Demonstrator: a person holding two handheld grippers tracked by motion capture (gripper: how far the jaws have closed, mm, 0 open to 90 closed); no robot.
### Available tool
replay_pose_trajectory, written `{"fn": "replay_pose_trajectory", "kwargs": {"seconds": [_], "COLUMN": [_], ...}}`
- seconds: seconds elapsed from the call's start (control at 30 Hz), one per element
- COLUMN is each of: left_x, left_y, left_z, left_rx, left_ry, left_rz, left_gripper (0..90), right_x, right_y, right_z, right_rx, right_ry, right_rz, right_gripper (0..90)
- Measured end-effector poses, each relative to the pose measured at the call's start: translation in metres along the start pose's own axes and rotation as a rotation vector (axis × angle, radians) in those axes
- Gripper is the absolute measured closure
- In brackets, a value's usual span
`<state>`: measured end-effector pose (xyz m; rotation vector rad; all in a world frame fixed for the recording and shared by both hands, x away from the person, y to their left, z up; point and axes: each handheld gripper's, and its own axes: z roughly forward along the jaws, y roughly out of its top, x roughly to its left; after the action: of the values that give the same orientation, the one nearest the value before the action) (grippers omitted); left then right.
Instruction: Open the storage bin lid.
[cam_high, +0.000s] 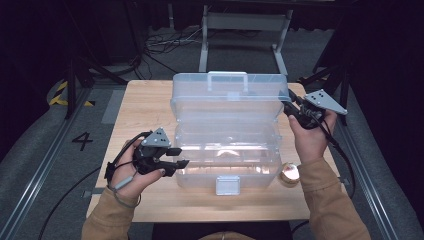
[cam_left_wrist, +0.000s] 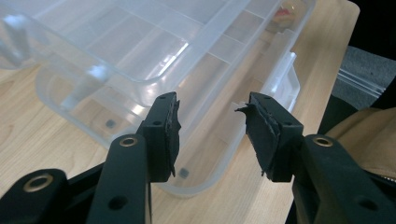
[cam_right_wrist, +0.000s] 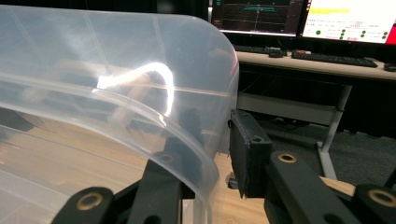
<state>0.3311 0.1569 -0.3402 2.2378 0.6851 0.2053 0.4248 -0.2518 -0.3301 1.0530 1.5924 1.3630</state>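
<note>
A clear plastic toolbox (cam_high: 225, 150) stands on the wooden table (cam_high: 145, 105) with its lid (cam_high: 230, 95) raised upright. My left gripper (cam_high: 181, 156) hovers at the box's front left corner. Its jaws are open with nothing between them, and they point at the box's divided tray (cam_left_wrist: 140, 42). My right gripper (cam_high: 289, 106) is at the lid's right edge. In the right gripper view the curved lid rim (cam_right_wrist: 187, 135) passes between the jaws of that gripper (cam_right_wrist: 212, 154). One jaw shows through the plastic and a gap remains beside the outer pad (cam_right_wrist: 245, 154).
A small shiny round object (cam_high: 290, 173) lies on the table beside the box's front right corner. The box's front latch (cam_high: 227, 185) faces the person. A metal frame (cam_high: 245, 30) stands behind the table, and monitors (cam_right_wrist: 303, 16) and a keyboard (cam_right_wrist: 334, 58) sit on a desk.
</note>
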Motion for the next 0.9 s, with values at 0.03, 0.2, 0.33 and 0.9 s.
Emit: {"fn": "replay_pose_trajectory", "kwargs": {"seconds": [0.03,0.2,0.33,0.9], "left_x": [0.000,-0.002,-0.003,-0.006], "left_y": [0.000,0.001,0.001,-0.001], "left_z": [0.000,0.008,0.015,0.043], "left_rx": [0.000,0.029,0.049,0.144], "left_ry": [0.000,-0.025,-0.044,-0.126], "left_rz": [0.000,0.014,0.022,0.062], "left_gripper": [54.5,54.4,53.9,55.4], "right_x": [0.000,0.002,0.002,-0.002], "right_y": [0.000,0.003,0.005,0.009], "right_z": [0.000,0.002,0.006,0.013], "right_rx": [-0.002,0.007,0.017,0.045], "right_ry": [-0.004,-0.028,-0.043,-0.028], "right_rz": [-0.002,-0.019,-0.026,-0.010], "right_gripper": [75.0,76.2,77.0,76.7]}}
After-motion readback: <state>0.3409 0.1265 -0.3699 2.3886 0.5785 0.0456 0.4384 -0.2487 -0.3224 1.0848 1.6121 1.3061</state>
